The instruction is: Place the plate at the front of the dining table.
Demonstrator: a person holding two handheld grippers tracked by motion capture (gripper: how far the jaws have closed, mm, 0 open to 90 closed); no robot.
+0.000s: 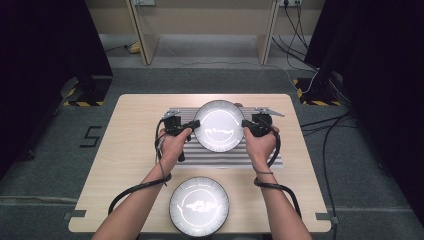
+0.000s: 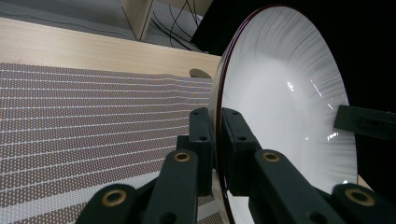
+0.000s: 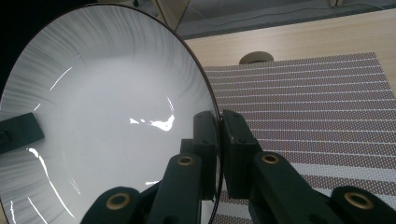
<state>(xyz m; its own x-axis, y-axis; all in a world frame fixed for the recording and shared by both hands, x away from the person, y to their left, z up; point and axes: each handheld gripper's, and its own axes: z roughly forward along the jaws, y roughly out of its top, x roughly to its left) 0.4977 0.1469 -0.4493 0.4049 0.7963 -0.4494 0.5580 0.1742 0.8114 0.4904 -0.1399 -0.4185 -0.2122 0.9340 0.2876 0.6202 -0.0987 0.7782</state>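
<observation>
A white plate (image 1: 219, 125) with a dark rim hangs above the striped placemat (image 1: 210, 159), held from both sides. My left gripper (image 1: 194, 123) is shut on the plate's left rim, and my right gripper (image 1: 246, 124) is shut on its right rim. In the left gripper view the rim of the plate (image 2: 285, 93) sits pinched between the two black jaws of my left gripper (image 2: 217, 122). The right gripper view shows the plate (image 3: 107, 116) clamped the same way by my right gripper (image 3: 219, 122). A second white plate (image 1: 199, 205) lies flat near the table's front edge.
The wooden table (image 1: 125, 150) carries the placemat in its middle. Black cables trail from both grippers over the table's front half. Dark stands and floor cables flank the table, and wooden furniture legs stand beyond its far edge.
</observation>
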